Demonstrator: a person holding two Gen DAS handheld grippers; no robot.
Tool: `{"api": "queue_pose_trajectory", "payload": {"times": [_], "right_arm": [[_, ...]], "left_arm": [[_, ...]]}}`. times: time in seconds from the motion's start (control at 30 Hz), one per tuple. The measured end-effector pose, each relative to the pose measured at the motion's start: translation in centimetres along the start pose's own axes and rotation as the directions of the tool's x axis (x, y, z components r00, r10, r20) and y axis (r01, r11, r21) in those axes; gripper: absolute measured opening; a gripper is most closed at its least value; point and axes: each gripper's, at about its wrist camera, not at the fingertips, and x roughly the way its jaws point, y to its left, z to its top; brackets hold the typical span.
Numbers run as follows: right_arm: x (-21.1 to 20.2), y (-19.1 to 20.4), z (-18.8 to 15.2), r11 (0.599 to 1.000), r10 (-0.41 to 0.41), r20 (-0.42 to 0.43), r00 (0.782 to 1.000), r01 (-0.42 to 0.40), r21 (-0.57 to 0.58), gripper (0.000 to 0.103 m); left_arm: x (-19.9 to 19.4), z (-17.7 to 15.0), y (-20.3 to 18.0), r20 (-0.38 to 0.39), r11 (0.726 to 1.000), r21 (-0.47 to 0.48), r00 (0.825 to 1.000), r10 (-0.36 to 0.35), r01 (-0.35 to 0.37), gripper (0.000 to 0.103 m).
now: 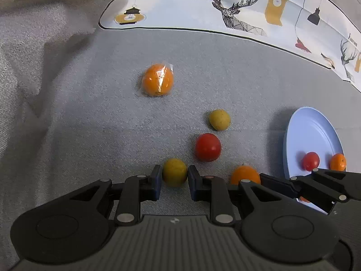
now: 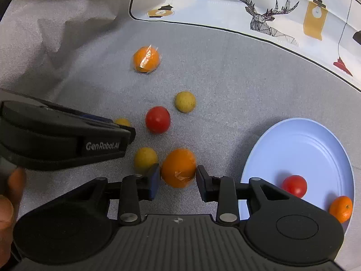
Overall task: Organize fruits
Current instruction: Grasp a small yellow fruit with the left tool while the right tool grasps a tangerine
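Both tools sit spread: left gripper (image 1: 174, 180) brackets a yellow fruit (image 1: 174, 175), right gripper (image 2: 178, 180) an orange (image 2: 178, 167). Squeeze centred, gently, then carry them rightward to the plate (image 2: 300, 140).

A home setting: a tabletop (image 1: 90, 113) under grey cloth, a printed covering (image 2: 259, 11) with stags, hanging lamps and the word "HOME", fruit scattered about.

Both wrist views face low over fruit-strewn cloth (image 1: 90, 124).
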Motion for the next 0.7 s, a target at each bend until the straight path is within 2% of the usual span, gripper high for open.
{"api": "queue_pose_trajectory", "payload": {"times": [0.23, 0.47, 0.7], "right_arm": [[-2.1, -0.9, 0.3, 1.0, -0.019, 0.121, 0.993, 0.018, 0.014, 0.035], [-5.1, -4.5, 0.4, 0.996, -0.059, 0.255, 0.965, 0.04, 0.079, 0.035], [-7.3, -7.9, -0.5, 0.991, -0.1, 0.323, 0.941, 0.064, 0.121, 0.035]], "left_arm": [[-1.2, 0.1, 0.1, 0.065, 1.0, 0.006, 0.998, 0.004, -0.004, 0.027], [-2.4, 0.3, -0.8, 0.141, 0.998, 0.045, 0.989, 0.033, -0.04, 0.027], [-3.8, 0.4, -2.8, 0.238, 0.996, 0.084, 0.971, -0.009, -0.012, 0.027]]}}
